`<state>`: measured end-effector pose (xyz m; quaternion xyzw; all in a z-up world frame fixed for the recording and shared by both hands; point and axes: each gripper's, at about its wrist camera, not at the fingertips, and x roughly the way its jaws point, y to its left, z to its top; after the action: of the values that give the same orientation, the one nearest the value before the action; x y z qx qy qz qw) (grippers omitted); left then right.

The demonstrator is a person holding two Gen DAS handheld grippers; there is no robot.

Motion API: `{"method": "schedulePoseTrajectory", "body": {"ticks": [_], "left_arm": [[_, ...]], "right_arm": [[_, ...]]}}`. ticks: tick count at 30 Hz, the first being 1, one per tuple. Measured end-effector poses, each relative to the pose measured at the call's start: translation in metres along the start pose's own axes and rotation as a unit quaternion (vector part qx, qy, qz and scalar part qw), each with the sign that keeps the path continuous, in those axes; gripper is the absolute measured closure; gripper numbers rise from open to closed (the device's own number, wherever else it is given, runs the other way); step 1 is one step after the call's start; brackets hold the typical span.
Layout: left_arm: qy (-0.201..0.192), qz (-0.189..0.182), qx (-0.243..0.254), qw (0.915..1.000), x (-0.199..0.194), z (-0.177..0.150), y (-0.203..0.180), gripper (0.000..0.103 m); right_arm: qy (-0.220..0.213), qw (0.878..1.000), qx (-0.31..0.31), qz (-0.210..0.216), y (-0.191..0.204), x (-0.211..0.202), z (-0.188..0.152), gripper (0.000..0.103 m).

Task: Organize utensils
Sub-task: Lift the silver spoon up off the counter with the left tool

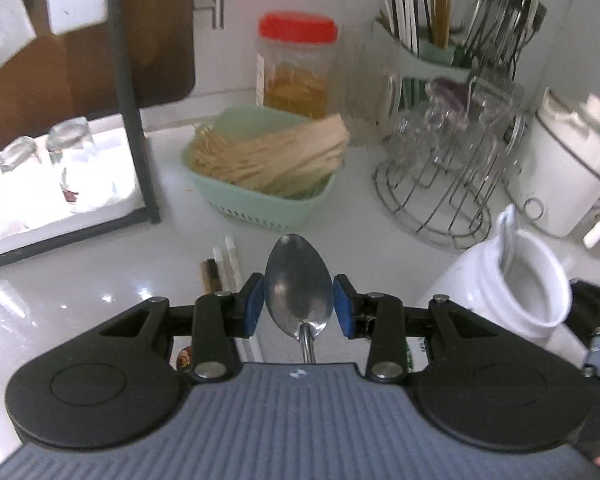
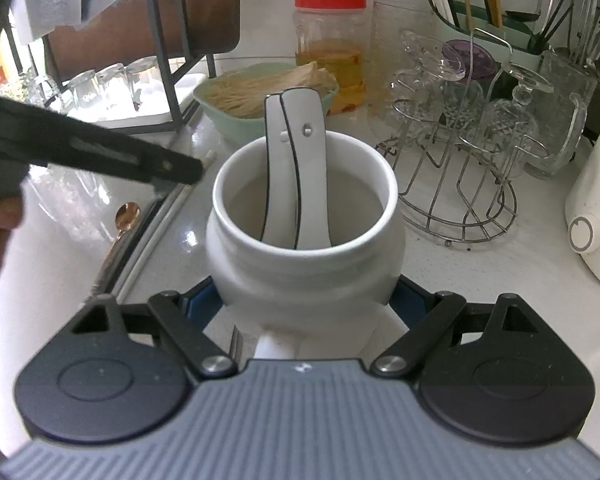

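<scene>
While we checked each view, we noted:
left wrist: left gripper (image 1: 299, 306) jaws clamped on steel spoon (image 1: 299, 288) bowl, lifted over counter (image 1: 80, 300).
right wrist: right gripper (image 2: 306, 300) jaws clamped around white jar (image 2: 306, 264); two white ladles (image 2: 296, 160) stood inside.

White counter (image 1: 80, 304) carries green basket (image 1: 260, 196), chopsticks (image 1: 224, 264).

1 metal spoon (image 1: 299, 286), 2 white ceramic spoons (image 2: 300, 168), 1 white jar (image 2: 304, 264), 1 red-lidded jar (image 2: 330, 36)
</scene>
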<state>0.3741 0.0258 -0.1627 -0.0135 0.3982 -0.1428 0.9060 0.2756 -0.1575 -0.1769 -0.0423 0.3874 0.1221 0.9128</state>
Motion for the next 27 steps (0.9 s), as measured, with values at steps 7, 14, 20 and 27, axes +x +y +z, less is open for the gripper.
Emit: {"method": "schedulePoseTrajectory", "body": {"ticks": [7,14,20,27], "left_arm": [[-0.027,-0.007,-0.018,0.9995,-0.037,0.004,-0.004,0.060],[-0.046,0.006,-0.027,0.9986,-0.058,0.004,-0.015,0.060],[-0.063,0.027,-0.044,0.9967,-0.075,0.006,-0.023,0.060],[-0.072,0.053,-0.044,0.9950,-0.078,0.009,-0.036,0.060]], "right_arm": [[0.004,1.000,-0.003,-0.002,0.001,0.001,0.001,0.012],[0.020,0.999,-0.024,0.017,-0.002,0.004,0.007,0.012],[0.025,0.997,-0.051,0.045,-0.007,0.002,0.006,0.013],[0.018,0.995,-0.070,0.066,-0.010,-0.002,0.000,0.013]]}}
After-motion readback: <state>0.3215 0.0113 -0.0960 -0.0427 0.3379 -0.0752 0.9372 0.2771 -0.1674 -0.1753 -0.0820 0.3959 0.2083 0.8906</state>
